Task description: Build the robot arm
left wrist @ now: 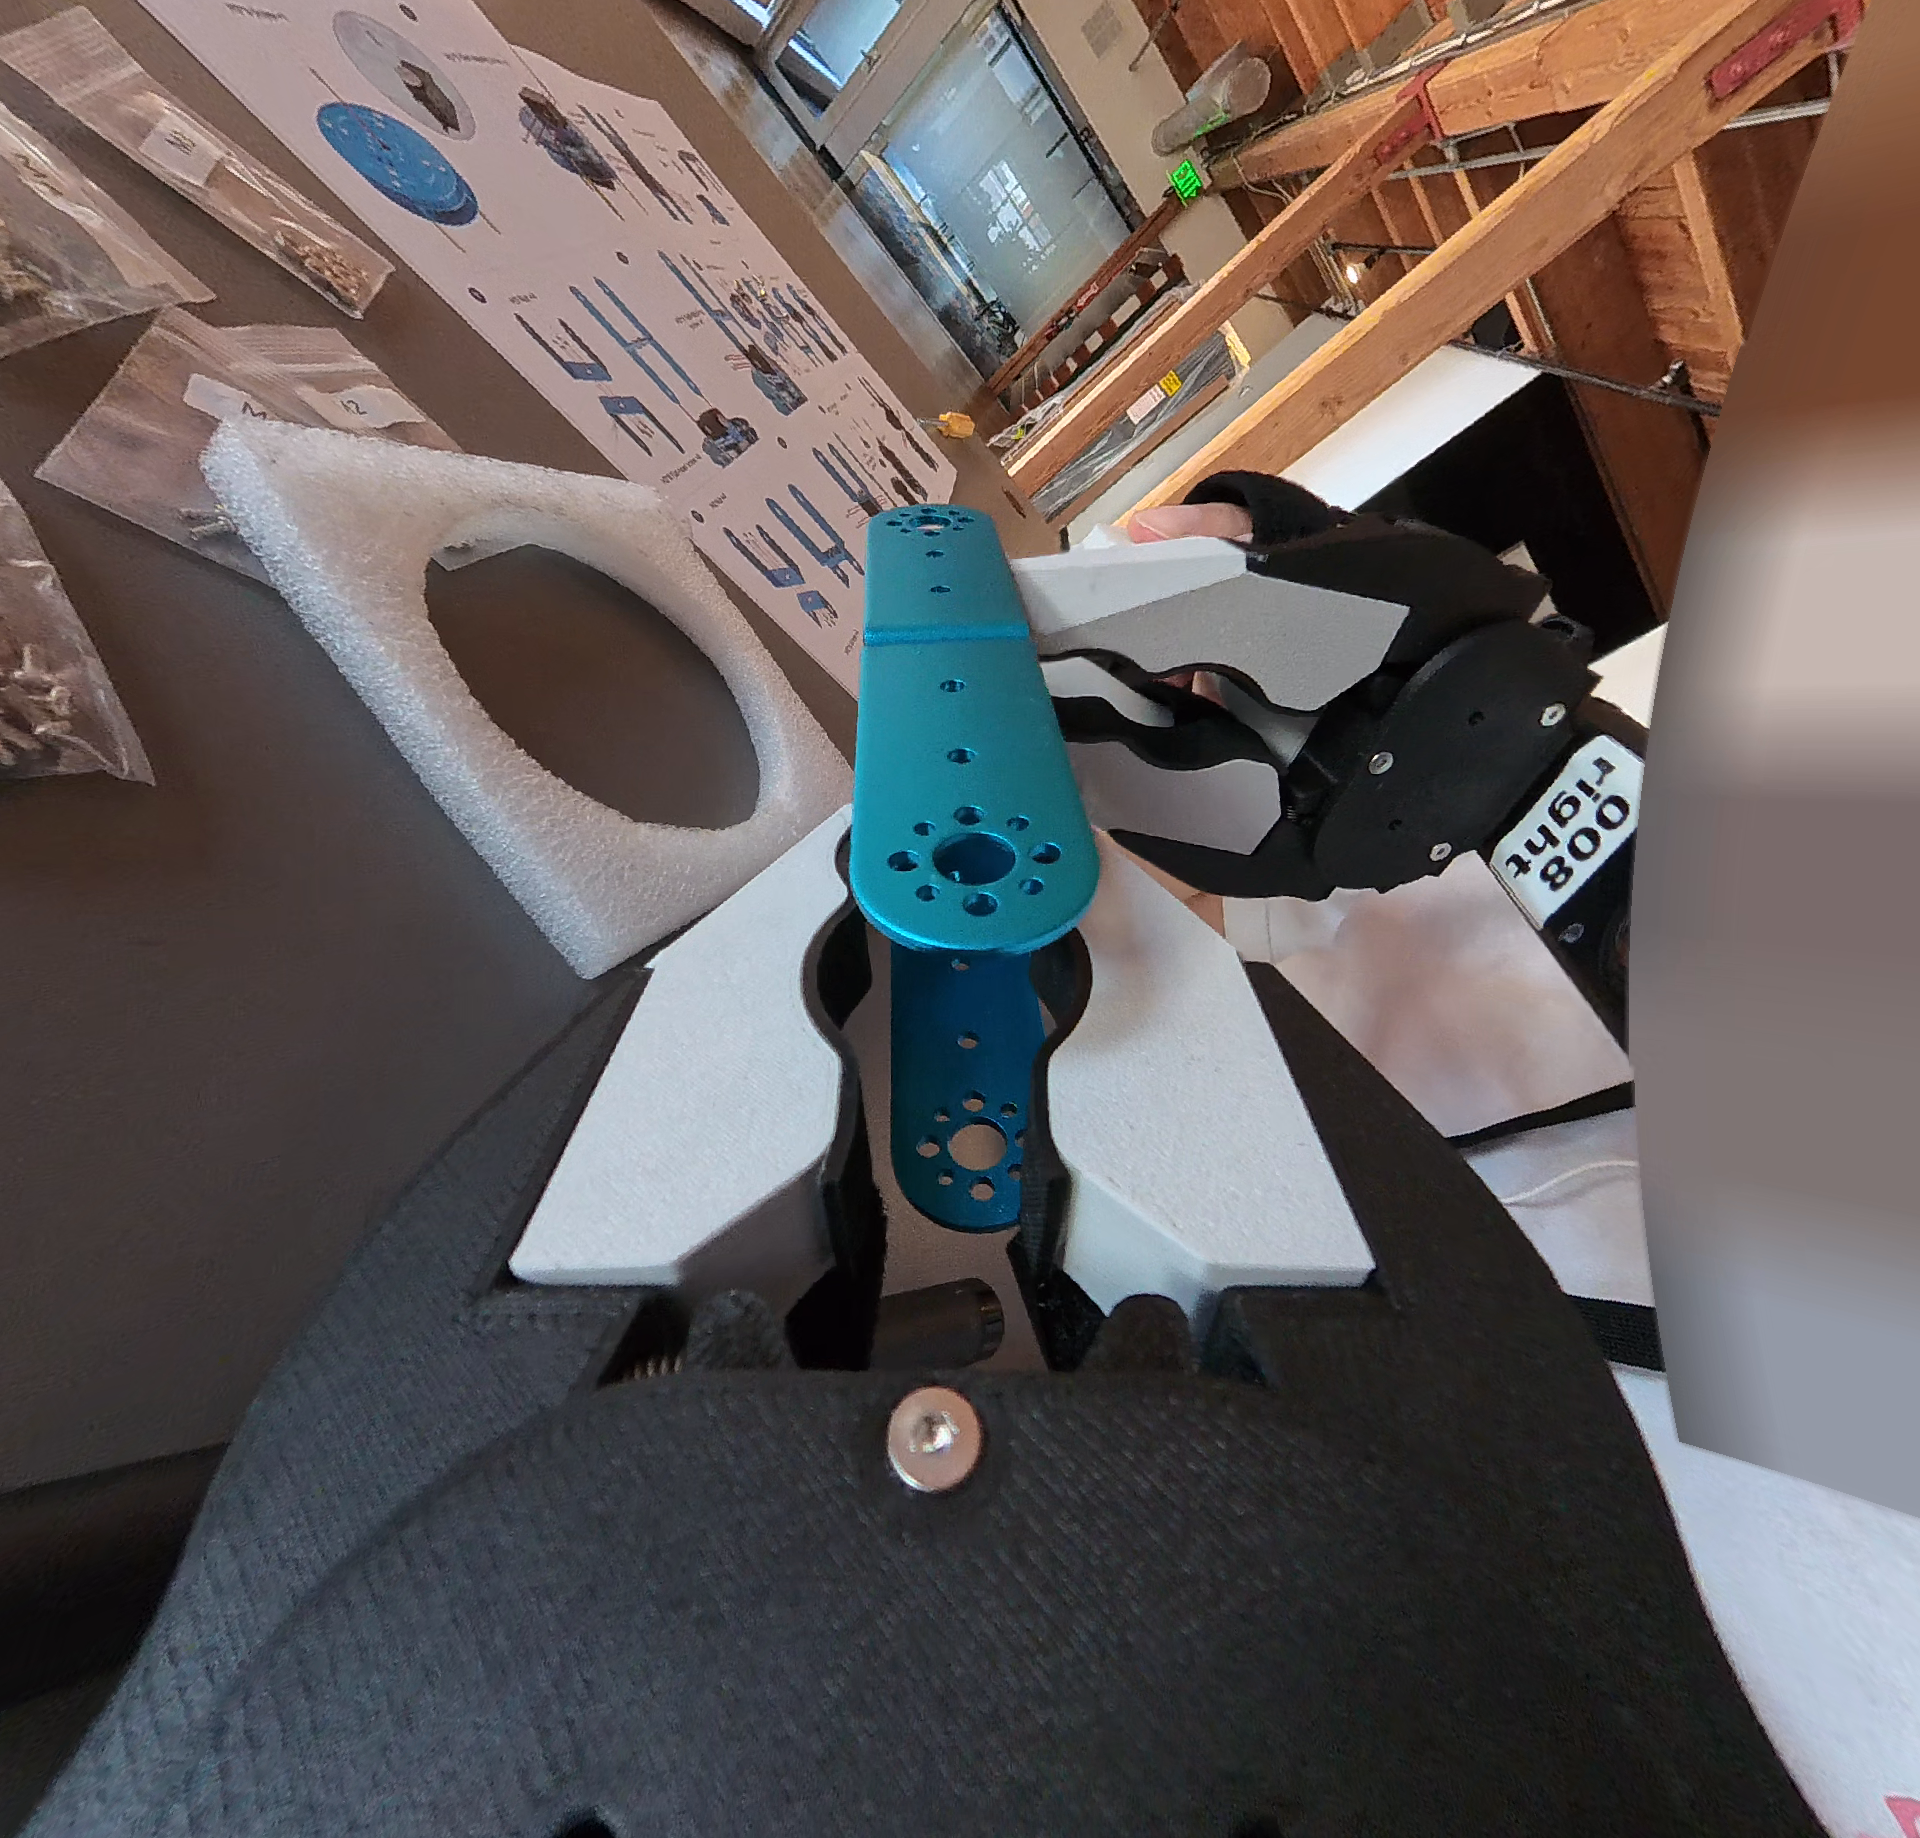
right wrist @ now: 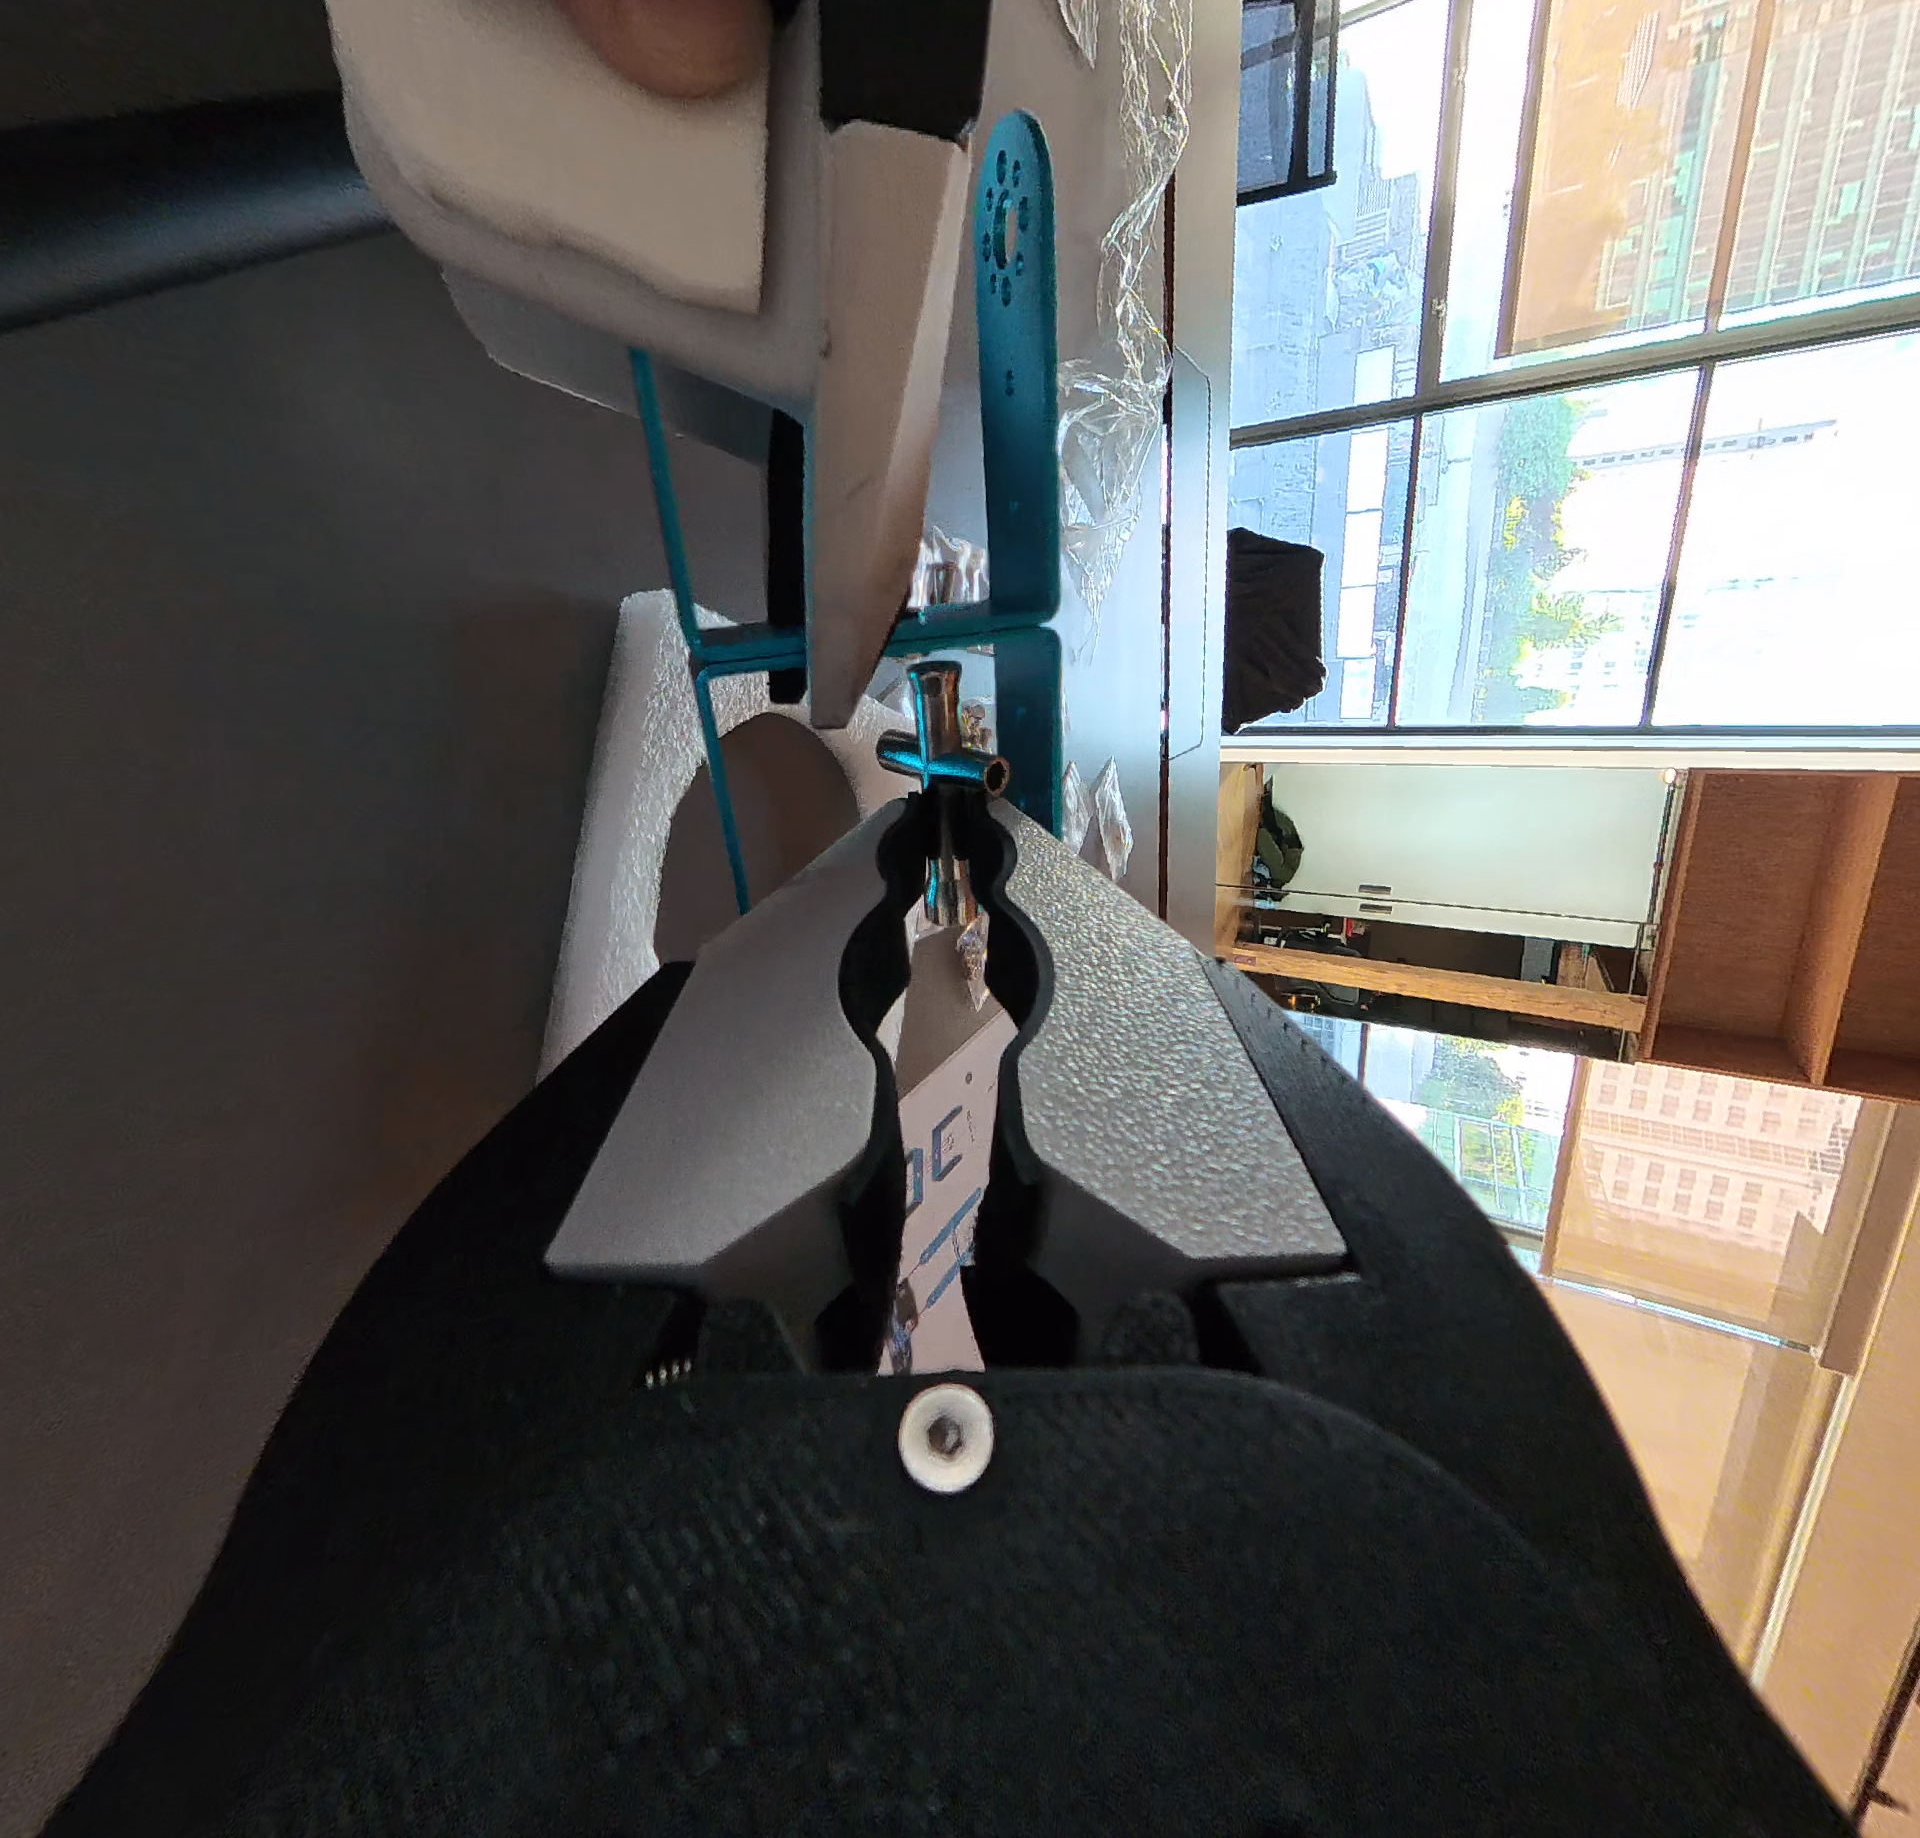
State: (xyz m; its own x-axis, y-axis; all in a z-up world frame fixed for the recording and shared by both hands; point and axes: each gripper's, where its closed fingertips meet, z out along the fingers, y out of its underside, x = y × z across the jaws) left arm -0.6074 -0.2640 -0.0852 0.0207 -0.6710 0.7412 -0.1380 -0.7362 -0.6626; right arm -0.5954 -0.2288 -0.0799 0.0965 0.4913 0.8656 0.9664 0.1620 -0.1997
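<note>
My left gripper [left wrist: 961,915] is shut on a teal metal bracket [left wrist: 966,749] with two long drilled arms, held up above the dark table. One arm runs between the pads and the other lies over the fingertips. My right gripper [right wrist: 951,817] is shut on a small chrome cross wrench [right wrist: 945,749]. One wrench end points at the bracket's middle web [right wrist: 935,635], and I cannot tell if they touch. In the left wrist view the right gripper [left wrist: 1044,645] reaches the bracket from the right, and the wrench is hidden behind the bracket. A left gripper finger [right wrist: 883,417] crosses above the wrench.
A white foam block with a round cut-out [left wrist: 582,666] lies on the dark table [left wrist: 260,1009] under the bracket. A white illustrated sheet [left wrist: 582,261] lies beyond it. Several clear bags of small hardware [left wrist: 208,417] sit at the left. A person's gloved hand [left wrist: 1351,552] holds the right gripper. Only a small space, under 4 cm, lies between the two pairs of fingers.
</note>
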